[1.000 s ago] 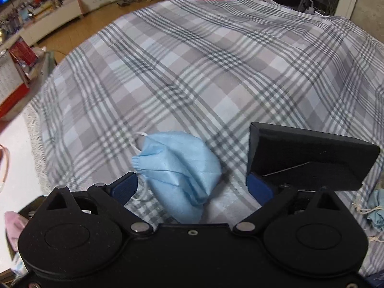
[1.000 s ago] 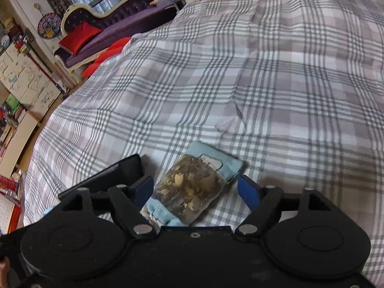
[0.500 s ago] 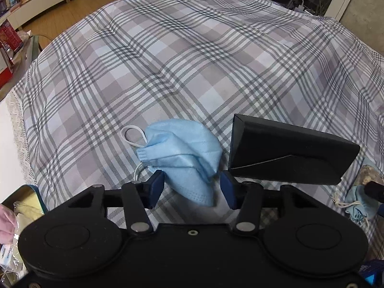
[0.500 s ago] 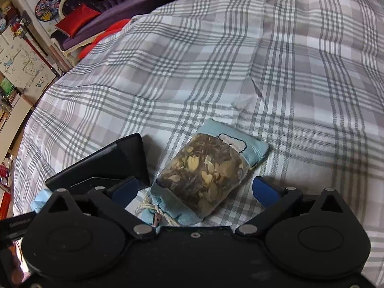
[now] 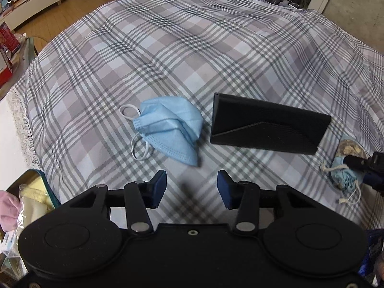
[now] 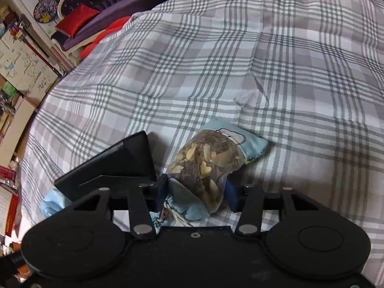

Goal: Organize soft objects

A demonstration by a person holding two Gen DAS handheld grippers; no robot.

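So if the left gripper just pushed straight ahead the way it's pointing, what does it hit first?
Probably bare plaid cloth. The left gripper is shut on nothing, aimed between the blue face mask and the black case. Depth is unclear, so it might brush the mask's edge.

I am counting one blue face mask (image 5: 170,129) lying on the plaid bedspread (image 5: 192,48), one black folded case (image 5: 268,127) and one drawstring pouch (image 6: 206,168) stuffed with dried bits. I am seeing one tin (image 5: 45,182) at the bedspread's near left corner. Across the room I am counting one purple sofa (image 6: 115,7) carrying one red cushion (image 6: 76,19).
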